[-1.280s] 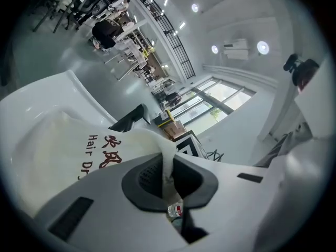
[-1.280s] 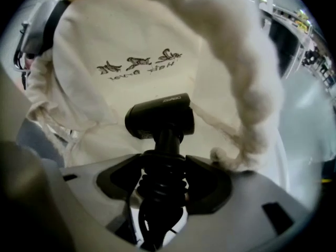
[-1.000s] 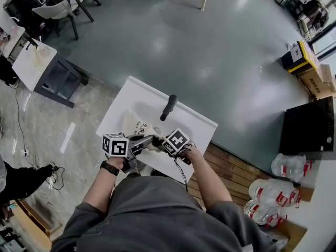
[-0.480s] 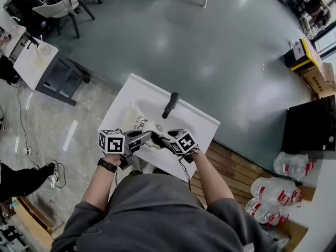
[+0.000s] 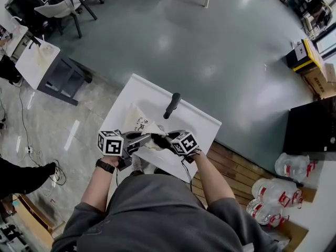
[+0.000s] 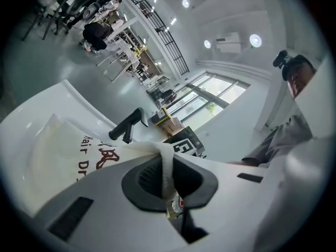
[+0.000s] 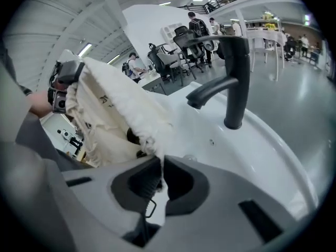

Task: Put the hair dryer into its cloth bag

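The black hair dryer (image 5: 171, 105) lies on the white table (image 5: 202, 124), beyond both grippers; it also shows as hair dryer (image 6: 128, 126) and hair dryer (image 7: 234, 72). The cream cloth bag (image 5: 138, 123) with dark print lies at the table's near left, its mouth raised toward me. My left gripper (image 5: 150, 137) is shut on a fold of the bag's rim (image 6: 164, 156). My right gripper (image 5: 161, 137) has just been closing, and its jaws now pinch the bag's gathered edge (image 7: 149, 135). The two grippers face each other, almost touching. The bag (image 7: 102, 122) hangs open between them.
A small white side table (image 5: 32, 56) and dark chairs (image 5: 63, 7) stand on the grey floor at the upper left. Cardboard boxes (image 5: 310, 67), a black panel (image 5: 310, 125) and packed water bottles (image 5: 270, 196) are at the right. Wooden boards (image 5: 236, 169) lie beside the table.
The right gripper's jaws have shut on the bag's edge. Both hands have hardly shifted, and the bag's mouth now sits bunched between the two grippers.
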Motion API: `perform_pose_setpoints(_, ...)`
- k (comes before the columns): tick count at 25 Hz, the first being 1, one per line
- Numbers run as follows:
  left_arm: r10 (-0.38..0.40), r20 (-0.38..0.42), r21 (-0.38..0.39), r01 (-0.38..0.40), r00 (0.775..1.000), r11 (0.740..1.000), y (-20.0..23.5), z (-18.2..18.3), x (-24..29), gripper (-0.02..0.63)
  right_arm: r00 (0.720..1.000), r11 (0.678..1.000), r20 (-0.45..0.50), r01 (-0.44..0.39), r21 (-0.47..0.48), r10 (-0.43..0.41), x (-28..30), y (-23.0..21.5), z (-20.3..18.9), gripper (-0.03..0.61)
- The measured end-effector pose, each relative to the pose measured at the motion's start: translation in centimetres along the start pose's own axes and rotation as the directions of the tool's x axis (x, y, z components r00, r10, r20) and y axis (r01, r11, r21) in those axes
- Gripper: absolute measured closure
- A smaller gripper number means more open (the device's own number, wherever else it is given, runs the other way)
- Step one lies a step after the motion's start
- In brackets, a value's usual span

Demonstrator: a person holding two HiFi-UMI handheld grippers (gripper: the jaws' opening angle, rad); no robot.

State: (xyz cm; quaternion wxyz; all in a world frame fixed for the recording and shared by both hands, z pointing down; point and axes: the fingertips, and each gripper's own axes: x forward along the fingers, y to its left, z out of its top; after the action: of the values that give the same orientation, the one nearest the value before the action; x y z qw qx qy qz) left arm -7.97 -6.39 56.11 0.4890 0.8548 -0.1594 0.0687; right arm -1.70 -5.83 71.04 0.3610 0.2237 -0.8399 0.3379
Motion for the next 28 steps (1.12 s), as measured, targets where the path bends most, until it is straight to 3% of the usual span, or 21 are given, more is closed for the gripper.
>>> perform_pose_setpoints(7,0.067,0.035,-0.017,-0.067,0.997,0.998,1.9,-0.2,-2.6,0.607,0.995,0.997,-0.070,-0.070,0.014,0.071,-4.9,1.1,1.8,0.564)
perform_pose_setpoints(13,0.065,0.024,-0.004,-0.065,0.998,0.998,1.9,-0.5,-2.4,0.607,0.980,0.975,0.059,-0.194,0.112,0.188,-8.8,2.7,5.9,0.565)
perform_pose_setpoints(16,0.048,0.057,-0.020,-0.047,0.997,0.999,1.7,-0.2,-2.7,0.609,0.966,0.959,0.136,-0.239,0.152,0.219,-9.4,3.1,7.0,0.565)
perform_pose_setpoints(28,0.186,0.086,-0.010,-0.186,0.979,0.982,4.7,0.2,-4.7,0.607,0.977,0.968,0.154,-0.175,0.177,0.149,-5.7,2.4,8.0,0.563)
